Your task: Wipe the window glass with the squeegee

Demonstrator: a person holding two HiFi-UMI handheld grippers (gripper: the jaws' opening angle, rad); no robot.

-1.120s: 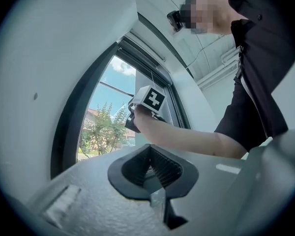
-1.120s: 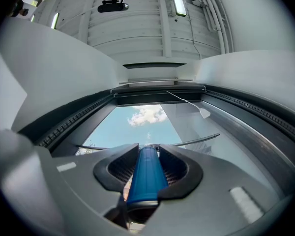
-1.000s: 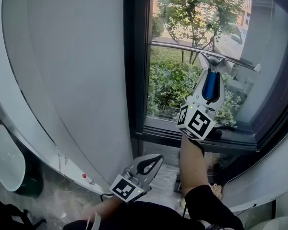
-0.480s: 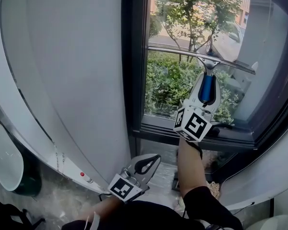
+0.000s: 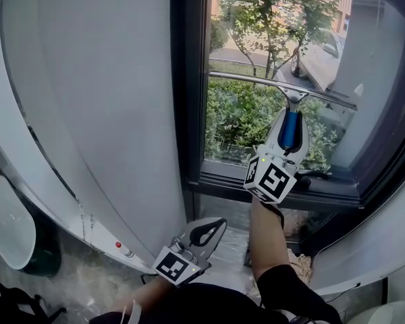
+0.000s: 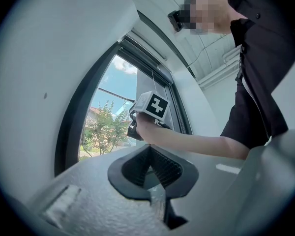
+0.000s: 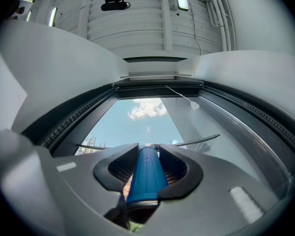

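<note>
The right gripper point(image 5: 291, 125) is clenched on the blue handle of the squeegee point(image 5: 291, 95), and its own view shows that handle point(image 7: 145, 175) wedged snugly between the two jaws. The blade lies across the window glass point(image 5: 239, 123), reaching from close to the pane's left edge almost to its right edge. It sits in the lower half of the pane (with the right end a touch lower than the left). It looks to be touching the glass, so I'd say the wiping stroke itself is the step in hand.

The left gripper point(image 5: 206, 233) hangs low by the white wall point(image 5: 101, 113), well apart from the window. Its jaws are closed together on nothing point(image 6: 150, 168), and it seems to have no part in this.

From here I'd judge the next move calls for even pressure along the whole blade. The squeegee should be drawn toward the bottom edge of the frame point(image 5: 223, 181), with that sagging end levelled so no streak is left.
</note>
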